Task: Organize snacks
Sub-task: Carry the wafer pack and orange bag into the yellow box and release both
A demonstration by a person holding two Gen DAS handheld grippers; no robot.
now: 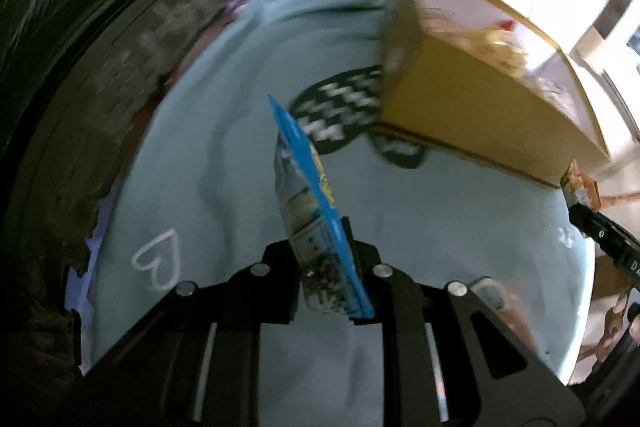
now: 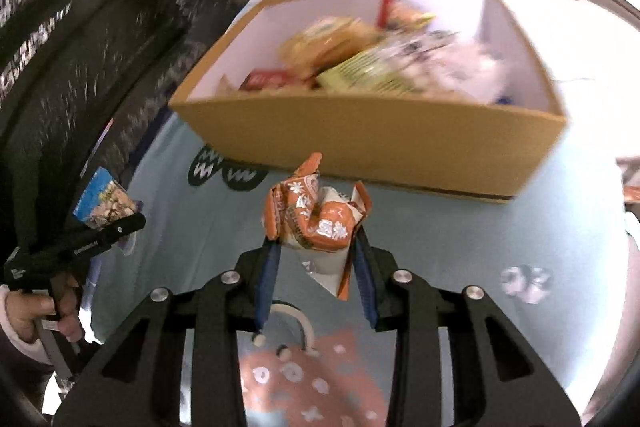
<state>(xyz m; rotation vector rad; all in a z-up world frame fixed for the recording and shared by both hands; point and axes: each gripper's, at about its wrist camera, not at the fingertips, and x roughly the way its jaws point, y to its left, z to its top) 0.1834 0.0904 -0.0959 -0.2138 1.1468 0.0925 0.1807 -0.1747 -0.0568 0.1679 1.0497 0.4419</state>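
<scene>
My left gripper (image 1: 326,251) is shut on a blue snack packet (image 1: 310,195), held edge-on above the light blue cloth (image 1: 224,147). The same blue snack packet (image 2: 106,199) shows at the left of the right wrist view, in the left gripper (image 2: 120,227) held by a hand (image 2: 36,311). My right gripper (image 2: 316,247) is shut on an orange and white snack packet (image 2: 314,215), crumpled between the blue pads (image 2: 269,267). A cardboard box (image 2: 360,143) with several snack packets inside stands just beyond it. The cardboard box (image 1: 480,107) lies up and right in the left wrist view.
The light blue cloth (image 2: 480,235) carries dark oval prints (image 2: 228,171), a white heart outline (image 1: 158,261) and an orange patterned patch (image 2: 316,379). A dark woven surface (image 2: 60,67) rises along the left. A small wrapped item (image 2: 526,281) lies on the cloth at right.
</scene>
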